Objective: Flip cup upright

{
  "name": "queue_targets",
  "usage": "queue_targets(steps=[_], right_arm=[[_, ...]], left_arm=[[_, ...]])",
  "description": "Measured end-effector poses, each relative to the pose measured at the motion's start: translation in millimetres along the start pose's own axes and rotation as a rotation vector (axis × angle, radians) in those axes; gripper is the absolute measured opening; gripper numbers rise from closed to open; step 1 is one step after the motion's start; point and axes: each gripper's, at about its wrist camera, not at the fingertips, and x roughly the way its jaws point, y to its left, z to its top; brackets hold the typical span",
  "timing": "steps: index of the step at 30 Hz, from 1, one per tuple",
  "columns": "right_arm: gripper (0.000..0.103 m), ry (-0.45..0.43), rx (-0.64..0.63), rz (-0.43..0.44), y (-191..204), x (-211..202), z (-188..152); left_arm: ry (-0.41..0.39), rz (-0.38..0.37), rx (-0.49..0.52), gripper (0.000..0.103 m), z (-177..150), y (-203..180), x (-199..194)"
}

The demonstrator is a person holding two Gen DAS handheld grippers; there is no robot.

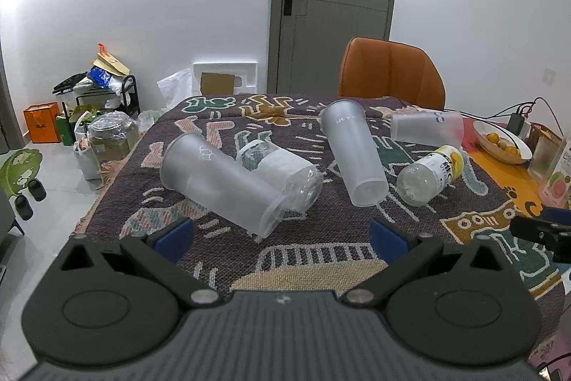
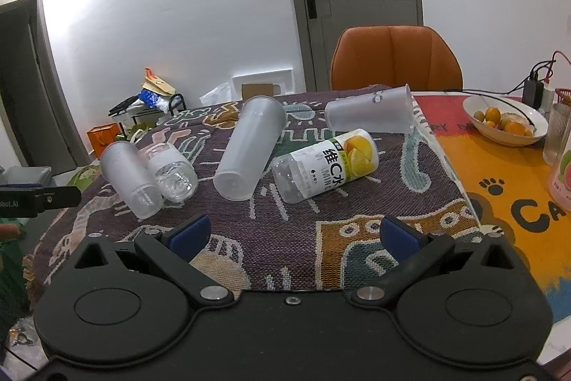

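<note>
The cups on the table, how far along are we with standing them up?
Nothing is done: all three frosted cups lie on their sides, the left cup, middle cup and far cup. Nothing is in hand; the left gripper and right gripper are open and empty. All flips remain.

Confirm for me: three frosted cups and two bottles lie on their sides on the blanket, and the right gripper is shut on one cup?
Not quite. The right gripper is open and holds nothing, as the right wrist view shows. The three cups and two bottles do lie on their sides on the blanket.
</note>
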Motion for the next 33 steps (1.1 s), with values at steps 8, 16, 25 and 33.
queue_targets(steps=[8, 16, 25, 33], right_arm=[[0.103, 0.019, 0.0, -0.001, 4.2, 6.4, 0.9], [0.103, 0.036, -0.023, -0.005, 9.5, 18.0, 4.8], [0.103, 0.029, -0.033, 0.019, 16.4, 35.5, 16.8], [0.102, 0.046, -0.112, 0.093, 41.6, 65.2, 36.1]], left_arm=[[0.0, -0.015, -0.01, 0.103, 1.5, 5.2, 5.9], [0.001, -0.029, -0.019, 0.103, 2.0, 11.5, 15.2], [-0.034, -0.012, -0.094, 0.103, 7.2, 33.2, 19.8], [0.009, 0.024, -0.183, 0.102, 9.2, 64.4, 35.9]])
